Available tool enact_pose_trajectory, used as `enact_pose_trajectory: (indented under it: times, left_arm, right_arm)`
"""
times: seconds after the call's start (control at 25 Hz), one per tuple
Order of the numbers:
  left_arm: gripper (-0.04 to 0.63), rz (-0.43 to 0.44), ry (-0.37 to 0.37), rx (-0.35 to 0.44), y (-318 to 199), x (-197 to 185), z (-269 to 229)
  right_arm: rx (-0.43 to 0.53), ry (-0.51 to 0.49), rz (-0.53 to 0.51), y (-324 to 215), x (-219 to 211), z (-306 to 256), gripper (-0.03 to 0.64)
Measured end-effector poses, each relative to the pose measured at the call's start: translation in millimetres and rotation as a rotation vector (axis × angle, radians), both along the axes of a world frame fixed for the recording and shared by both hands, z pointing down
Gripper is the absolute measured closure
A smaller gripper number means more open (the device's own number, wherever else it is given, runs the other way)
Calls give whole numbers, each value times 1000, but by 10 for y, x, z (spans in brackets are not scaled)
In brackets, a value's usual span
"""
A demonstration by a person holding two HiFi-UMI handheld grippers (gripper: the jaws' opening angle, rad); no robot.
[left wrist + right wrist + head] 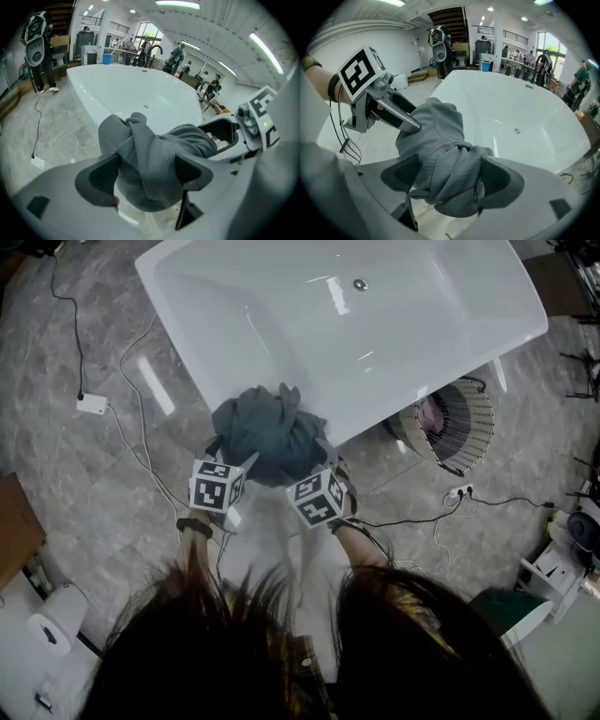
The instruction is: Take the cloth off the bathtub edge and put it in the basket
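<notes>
A dark grey cloth (267, 432) lies bunched on the near edge of the white bathtub (309, 324). My left gripper (234, 454) is at its left side and my right gripper (325, 454) at its right, both pointing steeply down. In the left gripper view the cloth (150, 154) fills the gap between the wide-spread jaws of that gripper (147, 171). The right gripper view shows the same: cloth (440, 154) between the spread jaws of the right gripper (445, 173). Neither pair of pads visibly squeezes the cloth. The round ribbed basket (473, 427) stands on the floor to the right of the tub.
Cables and a white power block (92, 404) lie on the grey floor left of the tub. Another socket strip (461, 491) with cords lies near the basket. A green bin (511, 610) is at the lower right. People stand far off beyond the tub.
</notes>
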State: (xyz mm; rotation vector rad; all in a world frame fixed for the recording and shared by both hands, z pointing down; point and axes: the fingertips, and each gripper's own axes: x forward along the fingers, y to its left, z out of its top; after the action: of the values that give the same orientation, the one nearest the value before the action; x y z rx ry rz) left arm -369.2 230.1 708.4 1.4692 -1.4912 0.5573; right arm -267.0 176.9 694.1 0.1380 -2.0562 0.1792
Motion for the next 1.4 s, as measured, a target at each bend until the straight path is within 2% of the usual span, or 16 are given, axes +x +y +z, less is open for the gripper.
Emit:
enact_pose_trajectory:
  times: [0.24, 0.36, 0.52, 0.68, 0.88, 1.08, 1.16, 1.24, 1.32, 1.4]
  left_arm:
    - [247, -51, 64, -14, 7, 40, 26]
    - [247, -90, 73, -23, 23, 46, 25]
    - [264, -121, 93, -40, 27, 68, 31]
    - [291, -174, 122, -40, 58, 90, 17]
    - [353, -241, 171, -44, 126, 116, -12]
    - [454, -269, 224, -69, 230, 175, -63]
    - [489, -252, 246, -83, 267, 230, -85]
    - [505, -191, 282, -80, 252, 346, -134]
    - [509, -123, 316, -80, 188, 482, -187]
    - [511, -77, 317, -93, 154, 554, -223]
  right_arm:
    - [-30, 11, -55, 20, -49, 21, 219]
    - [-37, 15, -72, 43, -71, 16, 222]
    - [-67, 20, -110, 125, -115, 17, 300]
    - [-91, 29, -126, 186, -140, 9, 350]
    - [-119, 34, -123, 263, -204, -4, 429]
    - [-219, 7, -15, 319, -270, -32, 476]
    - [-291, -21, 51, 362, -301, -58, 487]
    - [-343, -46, 102, 379, -312, -75, 495]
    - [-372, -58, 130, 374, -310, -95, 500]
    - [-396, -66, 146, 382, -310, -125, 508]
